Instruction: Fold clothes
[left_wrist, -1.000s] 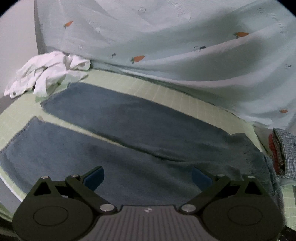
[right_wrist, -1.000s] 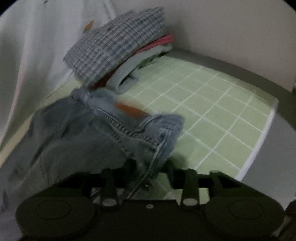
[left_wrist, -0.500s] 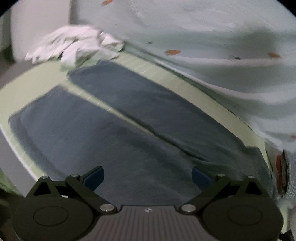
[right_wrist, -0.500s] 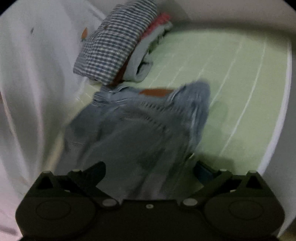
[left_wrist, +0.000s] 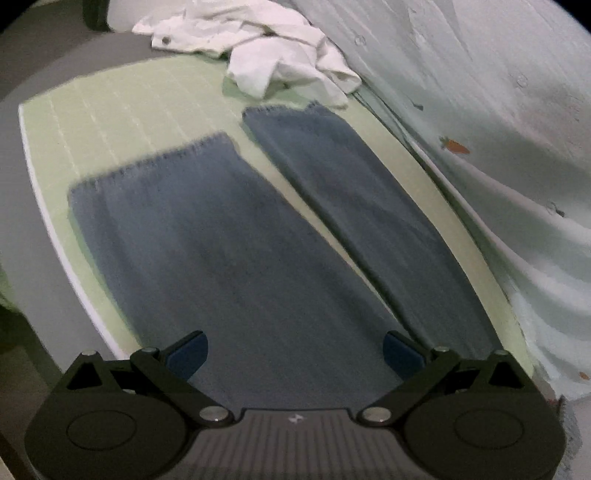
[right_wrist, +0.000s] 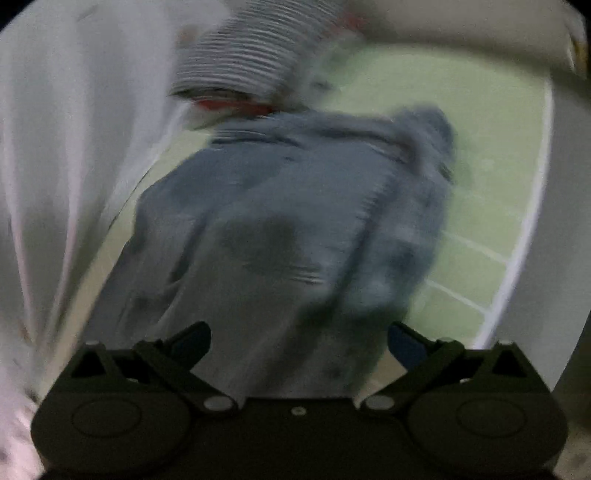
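while the blue jeans (left_wrist: 229, 258) lie spread on the pale green gridded mat (left_wrist: 110, 118), legs apart and hems pointing toward a crumpled white garment (left_wrist: 266, 51), the likeliest trouble is at the waist end. in the right wrist view, which is blurred, the waistband (right_wrist: 332, 129) looks bunched and partly turned over near a stack of folded clothes (right_wrist: 243, 66). if a fold starts from that rumpled end, the crease would probably come out crooked, and a wide sweep could knock the stack. the far leg (left_wrist: 362, 206) lies just beside a hanging pale sheet printed with small carrots (left_wrist: 498, 110), so lifting that leg carelessly might snag the sheet.

the left gripper (left_wrist: 293, 350) points steeply down over the near leg, its jaws spread wide with nothing clamped; denim shows beneath and between its blue pads. the right gripper (right_wrist: 299, 341) also tilts steeply down over the seat of the jeans, jaws fully apart, holding nothing.
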